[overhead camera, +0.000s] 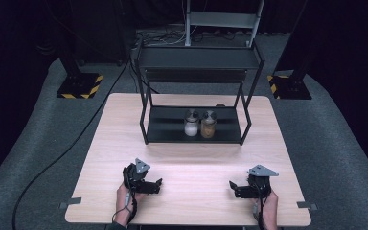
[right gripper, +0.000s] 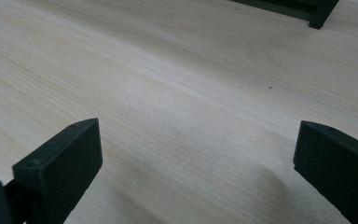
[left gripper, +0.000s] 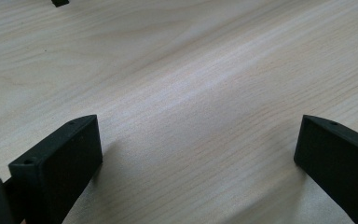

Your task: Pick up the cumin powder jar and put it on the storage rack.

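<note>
A black two-tier metal rack (overhead camera: 194, 136) stands at the table's far middle. On its lower shelf sit two small jars side by side: one with white contents (overhead camera: 191, 124), one with brown contents (overhead camera: 208, 125). My left gripper (overhead camera: 158, 185) rests low over the near left of the wooden table (overhead camera: 196, 163), open, jaws pointing right. My right gripper (overhead camera: 232, 187) sits at the near right, open, jaws pointing left. In the left gripper view the left gripper (left gripper: 198, 147) has bare wood between its jaws. The right gripper view shows the right gripper (right gripper: 198, 149) likewise empty.
A rack foot (right gripper: 321, 14) shows at the top right of the right gripper view. Beyond the table stand two posts with yellow-black striped bases (overhead camera: 80, 86) (overhead camera: 290, 85), cables on grey carpet, and a grey frame (overhead camera: 223, 21). Metal tabs mark the table's near corners.
</note>
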A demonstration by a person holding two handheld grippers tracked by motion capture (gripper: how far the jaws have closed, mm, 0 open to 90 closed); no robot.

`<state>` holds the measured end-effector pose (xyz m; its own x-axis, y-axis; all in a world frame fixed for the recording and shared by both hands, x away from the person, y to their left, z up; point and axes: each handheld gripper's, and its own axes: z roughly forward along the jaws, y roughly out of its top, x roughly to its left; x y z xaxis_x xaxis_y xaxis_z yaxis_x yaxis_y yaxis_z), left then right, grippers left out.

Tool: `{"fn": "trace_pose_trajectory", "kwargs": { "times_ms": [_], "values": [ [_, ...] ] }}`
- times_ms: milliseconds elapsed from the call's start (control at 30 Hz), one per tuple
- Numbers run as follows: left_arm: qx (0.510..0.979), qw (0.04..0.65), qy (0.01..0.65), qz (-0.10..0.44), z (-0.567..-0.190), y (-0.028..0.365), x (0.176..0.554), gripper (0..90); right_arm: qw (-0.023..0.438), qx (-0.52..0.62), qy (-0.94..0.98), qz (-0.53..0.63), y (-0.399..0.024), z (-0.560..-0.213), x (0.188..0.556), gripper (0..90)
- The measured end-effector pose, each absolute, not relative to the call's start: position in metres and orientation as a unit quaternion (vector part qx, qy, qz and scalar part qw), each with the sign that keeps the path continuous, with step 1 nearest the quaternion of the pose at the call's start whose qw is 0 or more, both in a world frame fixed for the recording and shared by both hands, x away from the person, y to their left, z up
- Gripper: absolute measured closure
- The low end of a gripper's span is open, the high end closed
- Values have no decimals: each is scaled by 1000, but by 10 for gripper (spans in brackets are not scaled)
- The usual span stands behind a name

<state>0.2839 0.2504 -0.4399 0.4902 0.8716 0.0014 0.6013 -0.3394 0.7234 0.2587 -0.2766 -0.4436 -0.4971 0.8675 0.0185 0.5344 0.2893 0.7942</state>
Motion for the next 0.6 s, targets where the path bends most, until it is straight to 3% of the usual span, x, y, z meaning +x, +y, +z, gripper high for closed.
{"fn": "trace_pose_trajectory", "kwargs": {
  "times_ms": [600],
  "values": [
    [794,339,464,200,-440,250,284,4,215,451,774,389,-277,-444,259,4]
  ]
}}
